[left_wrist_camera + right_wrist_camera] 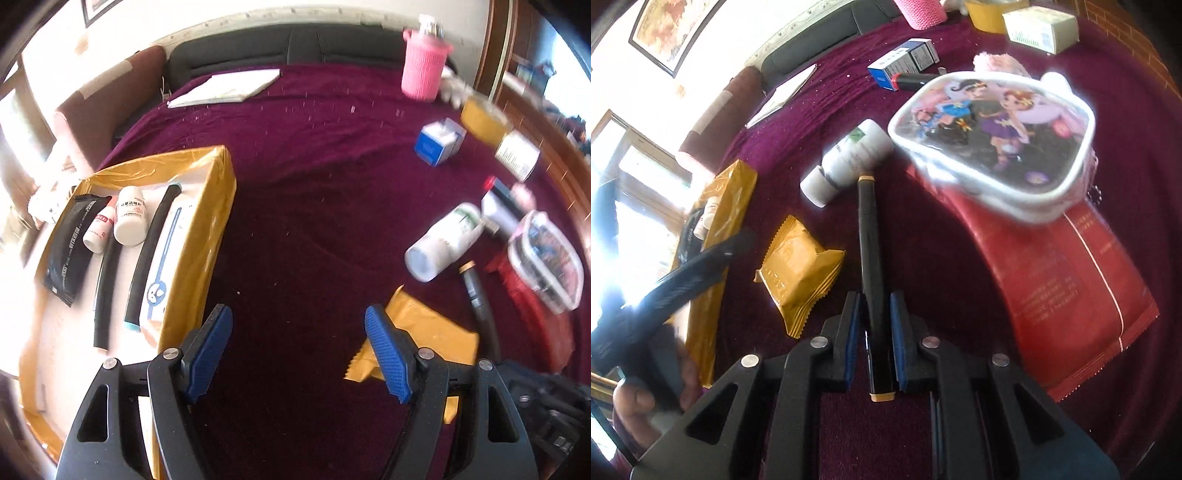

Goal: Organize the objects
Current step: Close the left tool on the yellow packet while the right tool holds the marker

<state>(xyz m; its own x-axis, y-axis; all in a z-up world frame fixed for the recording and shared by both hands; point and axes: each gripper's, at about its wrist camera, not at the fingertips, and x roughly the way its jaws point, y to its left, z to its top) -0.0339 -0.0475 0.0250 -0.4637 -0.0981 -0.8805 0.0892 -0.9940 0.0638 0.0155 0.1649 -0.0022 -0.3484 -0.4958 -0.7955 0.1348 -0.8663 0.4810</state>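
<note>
Right gripper point(874, 325) is clamped on the black pen point(868, 236), probably headed for the yellow box point(218, 206) with the other small stuff; left gripper point(299, 354) hangs wide open, empty, beside that box.

1. A box point(218, 206) is sitting at the left of the cloth-covered table point(303, 206), holding two bottles point(127, 218) side by side between a flat packet point(74, 243) and long tubes point(147, 254).
2. A notebook point(225, 88) is lying behind the box, at the table's far edge.
3. A cup point(423, 66) is standing at the far right, with a small carton point(439, 142) in front of it.
4. A toppled bottle point(849, 162) is lying left of a pouch point(993, 147), which is resting on a large packet point(1056, 295).
5. A pen point(873, 280) is pointing toward the toppled bottle, with a snack packet point(798, 273) just left of it.
</note>
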